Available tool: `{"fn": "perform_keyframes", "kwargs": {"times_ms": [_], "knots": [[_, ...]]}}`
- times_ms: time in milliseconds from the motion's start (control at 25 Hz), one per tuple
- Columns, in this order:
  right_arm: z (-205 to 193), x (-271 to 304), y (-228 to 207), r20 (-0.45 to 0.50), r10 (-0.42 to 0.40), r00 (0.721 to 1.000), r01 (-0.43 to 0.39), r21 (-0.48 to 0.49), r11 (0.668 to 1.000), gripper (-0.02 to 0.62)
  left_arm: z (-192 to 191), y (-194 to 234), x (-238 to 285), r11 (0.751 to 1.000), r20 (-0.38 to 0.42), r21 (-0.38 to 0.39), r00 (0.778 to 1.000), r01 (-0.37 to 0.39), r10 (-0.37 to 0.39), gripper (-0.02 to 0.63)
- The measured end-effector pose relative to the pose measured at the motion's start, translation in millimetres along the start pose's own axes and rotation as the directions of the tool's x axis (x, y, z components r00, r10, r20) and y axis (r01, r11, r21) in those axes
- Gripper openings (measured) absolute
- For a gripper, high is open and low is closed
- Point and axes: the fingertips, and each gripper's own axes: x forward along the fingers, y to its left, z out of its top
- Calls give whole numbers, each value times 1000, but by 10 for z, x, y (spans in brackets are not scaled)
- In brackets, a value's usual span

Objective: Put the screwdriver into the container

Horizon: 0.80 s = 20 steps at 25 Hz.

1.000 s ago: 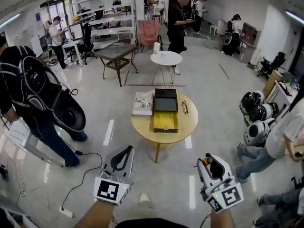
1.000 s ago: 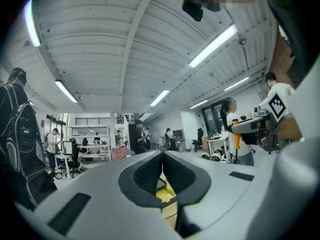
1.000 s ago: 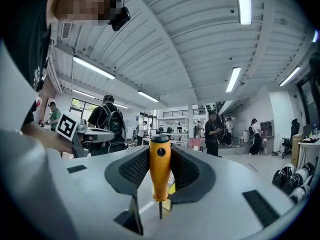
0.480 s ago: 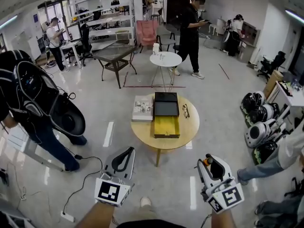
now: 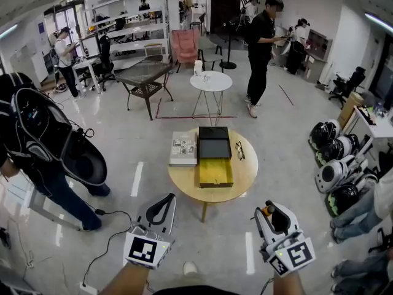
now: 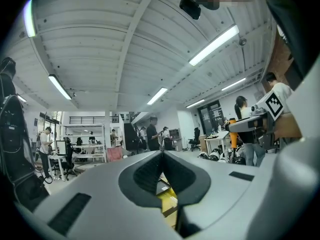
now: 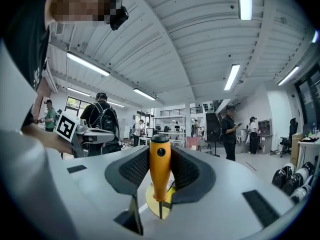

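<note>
Orange-handled, one screwdriver (image 7: 160,170) sits clamped in the right tool (image 5: 273,211); the left tool (image 6: 161,155) is closed, empty; one yellow container (image 5: 215,172) ahead.

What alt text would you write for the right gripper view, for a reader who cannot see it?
The right gripper clamps an orange-handled screwdriver upright between its two grey jaws, handle up and metal shaft pointing down. Beyond lies a bright open workshop with ceiling strip lights, shelving and several people standing.
</note>
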Motion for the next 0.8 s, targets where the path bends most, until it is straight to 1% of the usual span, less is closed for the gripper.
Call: {"fn": "perform_keyframes", "kwargs": {"times_ms": [160, 320, 480, 800], "knots": [[-17, 144, 1, -11, -11, 1000, 11, -5, 1000, 137, -121, 161, 113, 1000, -13, -9, 1000, 9, -9, 18], [-56, 243, -105, -27, -33, 999, 33, 5, 999, 137, -145, 200, 281, 999, -20, -21, 999, 33, -33, 18], [12, 402, -78, -29, -38, 999, 38, -3, 999, 137, -165, 358, 369, 999, -15, -32, 999, 42, -42, 18], [128, 658, -99, -20, -49, 999, 48, -17, 999, 137, -190, 630, 513, 998, -2, -29, 998, 60, -60, 18]]}}
